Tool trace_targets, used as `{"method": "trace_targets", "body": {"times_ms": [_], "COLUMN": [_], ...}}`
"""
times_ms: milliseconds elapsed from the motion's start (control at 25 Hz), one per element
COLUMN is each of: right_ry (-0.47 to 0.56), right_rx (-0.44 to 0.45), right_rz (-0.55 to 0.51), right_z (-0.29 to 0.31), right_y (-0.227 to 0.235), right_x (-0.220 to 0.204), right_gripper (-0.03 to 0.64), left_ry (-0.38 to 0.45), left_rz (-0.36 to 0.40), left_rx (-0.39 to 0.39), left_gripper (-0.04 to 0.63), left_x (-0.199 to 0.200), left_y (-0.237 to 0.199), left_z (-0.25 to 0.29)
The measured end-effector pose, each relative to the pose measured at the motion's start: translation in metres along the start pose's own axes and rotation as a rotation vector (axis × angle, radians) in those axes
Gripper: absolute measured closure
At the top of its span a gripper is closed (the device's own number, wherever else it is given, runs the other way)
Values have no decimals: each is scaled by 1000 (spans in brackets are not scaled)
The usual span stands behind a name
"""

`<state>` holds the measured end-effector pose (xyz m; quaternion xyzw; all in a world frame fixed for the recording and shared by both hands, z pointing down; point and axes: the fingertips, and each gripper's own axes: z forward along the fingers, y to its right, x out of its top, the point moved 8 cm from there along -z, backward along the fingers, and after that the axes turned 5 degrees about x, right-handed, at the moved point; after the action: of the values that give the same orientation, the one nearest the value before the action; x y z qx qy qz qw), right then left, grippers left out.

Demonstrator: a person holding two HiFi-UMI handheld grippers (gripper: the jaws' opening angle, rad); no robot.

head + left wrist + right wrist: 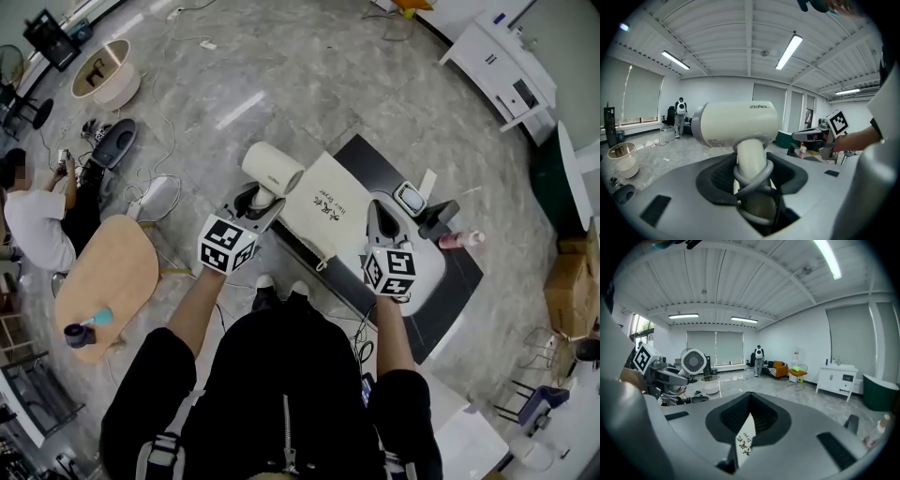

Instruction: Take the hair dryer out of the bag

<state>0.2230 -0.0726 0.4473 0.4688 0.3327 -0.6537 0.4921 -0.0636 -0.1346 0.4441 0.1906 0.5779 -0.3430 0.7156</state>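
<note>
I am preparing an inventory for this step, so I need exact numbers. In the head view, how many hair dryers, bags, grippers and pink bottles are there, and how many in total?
hair dryer: 1
bag: 1
grippers, namely left gripper and right gripper: 2
pink bottle: 1
Total: 5

The cream plastic hair dryer (pixel 272 169) sits in the left gripper (pixel 261 202), at ten o'clock from the cream cloth bag (pixel 328 208). The right gripper (pixel 376 214) pinches the bag's three o'clock edge, over the black floor mat (pixel 450 286). The oval wooden table (pixel 108 272) lies at the person's eight o'clock.
</note>
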Motion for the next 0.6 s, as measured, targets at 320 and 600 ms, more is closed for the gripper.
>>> {"method": "trace_targets", "body": {"times_ms": [320,600], "right_ry": [73,78], "right_rx": [-11,-12], "right_rz": [0,-9], "right_z": [-11,-15], "right_y": [-2,-10], "right_x": [26,28], "right_gripper": [607,607], "left_ry": [43,52], "left_rz": [10,-1], "left_rx": [-8,-8], "left_gripper": [376,377], "left_x": [18,20], "left_y": [-3,-2], "left_z": [4,-2]}}
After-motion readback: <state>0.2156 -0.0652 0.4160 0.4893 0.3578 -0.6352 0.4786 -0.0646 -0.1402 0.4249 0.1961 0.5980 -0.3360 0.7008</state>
